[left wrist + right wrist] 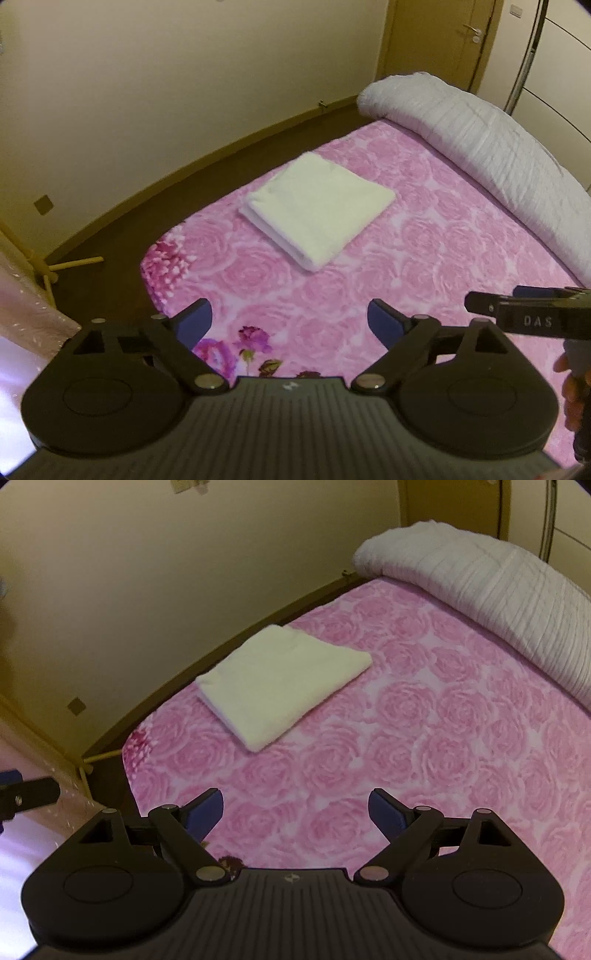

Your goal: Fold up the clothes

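A cream-white garment (319, 210) lies folded into a neat rectangle on the pink rose-patterned bed cover (424, 266), near the bed's left edge. The right wrist view shows the same folded garment (282, 686) on the bed cover (424, 738). My left gripper (290, 325) hovers open above the cover, well short of the garment, with nothing between its blue pads. My right gripper (295, 814) is also open and empty, likewise back from the garment. The right gripper's black fingers (517, 314) show at the right edge of the left wrist view.
A rolled white quilt (480, 147) lies along the far right side of the bed. A cream wall and dark floor strip (122, 229) run along the bed's left. A wooden door (436, 40) stands at the back. A pink covered surface (44, 812) sits at the lower left.
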Action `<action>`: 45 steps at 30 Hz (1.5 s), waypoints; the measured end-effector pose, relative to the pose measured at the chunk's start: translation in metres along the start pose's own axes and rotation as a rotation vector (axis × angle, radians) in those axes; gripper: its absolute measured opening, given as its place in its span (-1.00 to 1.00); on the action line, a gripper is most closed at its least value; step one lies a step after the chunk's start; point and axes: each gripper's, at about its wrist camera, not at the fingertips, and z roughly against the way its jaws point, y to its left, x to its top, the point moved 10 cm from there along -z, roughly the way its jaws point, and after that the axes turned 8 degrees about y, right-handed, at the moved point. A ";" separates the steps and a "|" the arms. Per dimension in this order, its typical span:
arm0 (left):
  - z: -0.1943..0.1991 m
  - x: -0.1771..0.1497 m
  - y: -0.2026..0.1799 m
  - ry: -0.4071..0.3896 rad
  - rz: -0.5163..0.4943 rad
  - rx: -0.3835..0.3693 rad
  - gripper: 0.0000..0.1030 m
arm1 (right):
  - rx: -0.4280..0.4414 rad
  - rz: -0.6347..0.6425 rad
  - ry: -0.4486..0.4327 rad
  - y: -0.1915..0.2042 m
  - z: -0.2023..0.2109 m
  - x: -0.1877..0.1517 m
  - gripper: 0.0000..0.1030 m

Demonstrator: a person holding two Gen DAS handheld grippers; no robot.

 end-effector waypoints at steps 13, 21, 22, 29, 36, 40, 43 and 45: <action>0.022 0.006 0.016 -0.100 0.005 0.107 0.98 | -0.021 0.017 -0.009 0.020 0.013 0.011 0.72; 0.025 0.002 0.022 -0.103 0.015 0.100 0.98 | -0.031 0.033 -0.004 0.031 0.012 0.012 0.72; 0.024 0.001 0.023 -0.090 0.018 0.092 0.98 | -0.030 0.035 -0.003 0.032 0.012 0.012 0.72; 0.019 -0.009 0.028 -0.062 0.040 0.093 0.98 | -0.027 0.036 0.015 0.033 0.008 0.009 0.72; 0.006 -0.016 0.020 -0.039 0.035 0.073 0.98 | -0.029 0.033 0.035 0.032 0.003 0.003 0.72; -0.006 -0.018 0.009 -0.013 0.015 0.058 0.98 | -0.038 0.022 0.043 0.025 -0.001 0.003 0.72; -0.013 -0.016 0.003 -0.002 0.002 0.063 0.98 | -0.047 0.007 0.045 0.017 -0.003 0.006 0.72; -0.017 -0.012 0.001 0.002 0.000 0.059 0.98 | -0.052 -0.002 0.044 0.012 -0.004 0.009 0.72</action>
